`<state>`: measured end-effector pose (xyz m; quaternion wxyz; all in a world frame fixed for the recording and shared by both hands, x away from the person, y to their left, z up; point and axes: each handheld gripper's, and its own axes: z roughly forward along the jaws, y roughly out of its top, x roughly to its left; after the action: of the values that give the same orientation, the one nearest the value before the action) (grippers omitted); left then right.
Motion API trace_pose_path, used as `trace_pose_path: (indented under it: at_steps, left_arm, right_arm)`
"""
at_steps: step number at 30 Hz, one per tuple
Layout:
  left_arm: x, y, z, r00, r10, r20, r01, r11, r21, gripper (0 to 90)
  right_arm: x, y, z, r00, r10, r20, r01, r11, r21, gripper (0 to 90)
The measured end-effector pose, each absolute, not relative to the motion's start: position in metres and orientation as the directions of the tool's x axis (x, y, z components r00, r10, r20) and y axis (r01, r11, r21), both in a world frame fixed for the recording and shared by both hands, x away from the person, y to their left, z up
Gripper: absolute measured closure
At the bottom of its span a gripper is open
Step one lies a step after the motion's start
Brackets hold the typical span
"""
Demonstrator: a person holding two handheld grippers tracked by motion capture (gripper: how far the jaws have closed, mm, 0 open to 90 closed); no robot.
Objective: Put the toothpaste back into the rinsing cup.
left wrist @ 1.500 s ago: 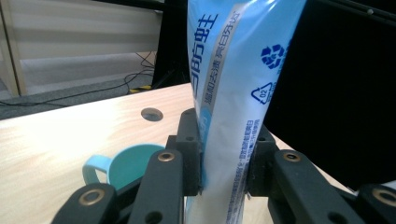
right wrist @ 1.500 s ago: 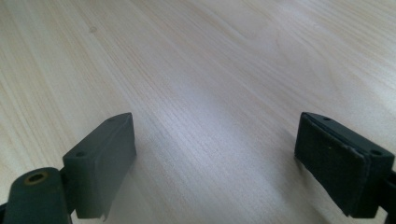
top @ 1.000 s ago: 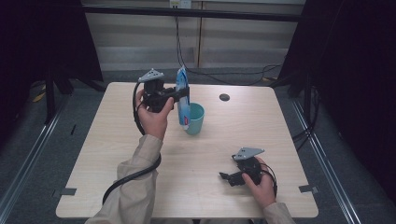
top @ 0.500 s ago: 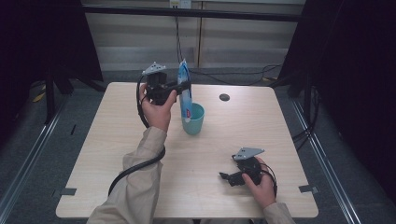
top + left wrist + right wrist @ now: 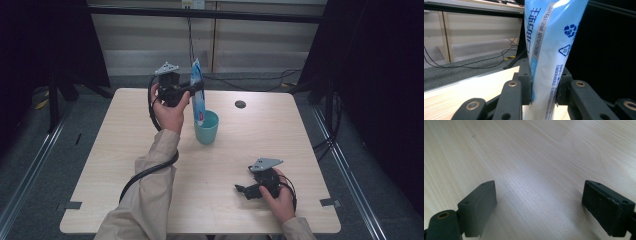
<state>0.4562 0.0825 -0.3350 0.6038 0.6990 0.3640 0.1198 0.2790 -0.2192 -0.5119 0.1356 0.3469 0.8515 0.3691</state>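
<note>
In the high view, the left gripper (image 5: 198, 91) sits in the upper middle of the frame, clamped on a tall blue-and-white plastic toothpaste tube (image 5: 197, 92) that stands nearly upright. The tube's lower end dips into a round teal plastic cup (image 5: 207, 128), which stands on the pale wooden counter (image 5: 125, 145) just below and right of the hand. In the left gripper view the tube (image 5: 551, 50) rises through the centre of the frame, pinched between the two black jaws, whose pads press against its sides at the lower middle; blue printed characters and a recycling mark run along its face.

The right gripper (image 5: 241, 190) rests low on the counter in the lower right of the high view, well apart from the cup. In the right gripper view its jaws stand wide apart at the bottom corners, with bare wood (image 5: 531, 157) between them and nothing held. A small dark round disc (image 5: 240, 104) lies on the counter in the upper right, beyond the cup.
</note>
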Motion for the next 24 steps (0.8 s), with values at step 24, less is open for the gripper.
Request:
trace_pose_path:
  at_steps: [24]
  left_arm:
    - [0.471,0.071,-0.359,0.687,0.679,-0.26,0.372,-0.021,0.928,72.3]
  right_arm:
    - [0.279,-0.219,-0.512,-0.722,0.691,0.027,0.493,0.487,0.722,11.9]
